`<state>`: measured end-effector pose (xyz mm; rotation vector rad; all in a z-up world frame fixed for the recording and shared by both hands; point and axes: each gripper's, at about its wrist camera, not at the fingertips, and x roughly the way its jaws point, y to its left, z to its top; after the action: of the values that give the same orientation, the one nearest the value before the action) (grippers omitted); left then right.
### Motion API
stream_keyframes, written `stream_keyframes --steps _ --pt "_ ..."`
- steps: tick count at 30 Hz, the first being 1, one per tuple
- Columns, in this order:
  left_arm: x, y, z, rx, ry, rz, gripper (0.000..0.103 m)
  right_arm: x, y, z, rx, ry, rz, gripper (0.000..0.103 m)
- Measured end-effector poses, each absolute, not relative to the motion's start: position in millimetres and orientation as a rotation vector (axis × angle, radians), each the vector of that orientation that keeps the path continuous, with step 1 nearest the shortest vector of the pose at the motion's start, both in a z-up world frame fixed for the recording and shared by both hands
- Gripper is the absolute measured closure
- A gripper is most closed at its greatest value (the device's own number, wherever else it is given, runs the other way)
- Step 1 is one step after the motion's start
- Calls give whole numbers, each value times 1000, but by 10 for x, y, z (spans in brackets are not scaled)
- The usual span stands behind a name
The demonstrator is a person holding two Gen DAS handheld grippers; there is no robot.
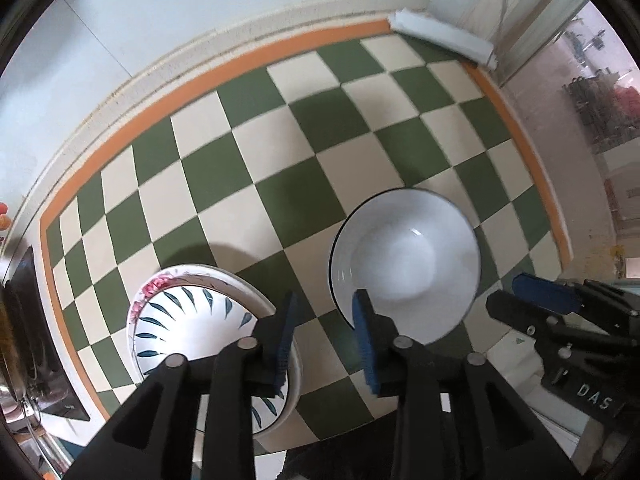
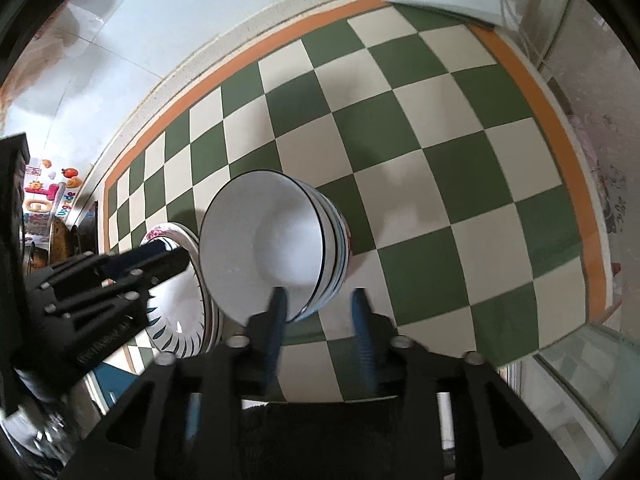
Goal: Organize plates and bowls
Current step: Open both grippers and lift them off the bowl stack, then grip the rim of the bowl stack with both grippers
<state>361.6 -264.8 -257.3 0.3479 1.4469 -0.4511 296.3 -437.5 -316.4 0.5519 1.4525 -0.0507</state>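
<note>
On the green-and-cream checked tablecloth (image 1: 280,160) stands a stack of plates (image 1: 188,328): a blue-leaf plate on top, a pink-flower rim under it. To its right is a white bowl with a dark rim (image 1: 404,264), the top of a stack of several bowls (image 2: 272,240). My left gripper (image 1: 326,340) hangs open above the gap between plates and bowl, holding nothing. My right gripper (image 2: 320,320) is open over the bowl stack's near rim; its left finger overlaps the top bowl without pressing it. Each gripper shows in the other's view: right gripper (image 1: 524,300), left gripper (image 2: 160,256).
A folded white cloth (image 1: 444,38) lies at the table's far corner by the wall. An orange border (image 2: 560,128) runs along the cloth's edges. Dark kitchen items (image 1: 36,340) and colourful magnets (image 2: 40,196) sit off the left side.
</note>
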Motion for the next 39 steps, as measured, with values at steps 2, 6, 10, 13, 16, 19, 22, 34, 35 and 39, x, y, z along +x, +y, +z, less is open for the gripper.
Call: stream_keyframes --steps 2,6,10,13,16,19,22,34,35,39 --pt "3610 -2623 -2492 357 1429 -455 68 2896 -4342 -3067 538 1432 -59 52" --pt "3586 -2556 -2360 360 1404 -479 36 2775 -4287 -2853 521 1385 -65 26" --pt "3542 -2497 -2277 356 1392 -502 14 2701 -4256 -2693 489 1361 -87 16" --pt "3491 -2450 -2196 339 1387 -522 11 2636 -4229 -2596 468 1349 -96 13" --pt "3437 -2395 -2113 320 1388 -530 9 2563 -4191 -2492 451 1340 -95 12" --pt "3391 -2344 -2036 306 1388 -532 8 2505 -4159 -2383 436 1324 -95 11" --pt "3357 -2311 -1984 292 1391 -535 7 2463 -4134 -2269 412 1307 -103 11" --pt "3519 -2308 -2110 235 1424 -520 6 2547 -4209 -2253 446 1286 -94 9" --pt "3555 -2319 -2150 229 1434 -518 6 2568 -4225 -2289 455 1288 -92 9" --pt "3731 -2369 -2353 198 1473 -521 6 2654 -4308 -2502 508 1301 -82 9"
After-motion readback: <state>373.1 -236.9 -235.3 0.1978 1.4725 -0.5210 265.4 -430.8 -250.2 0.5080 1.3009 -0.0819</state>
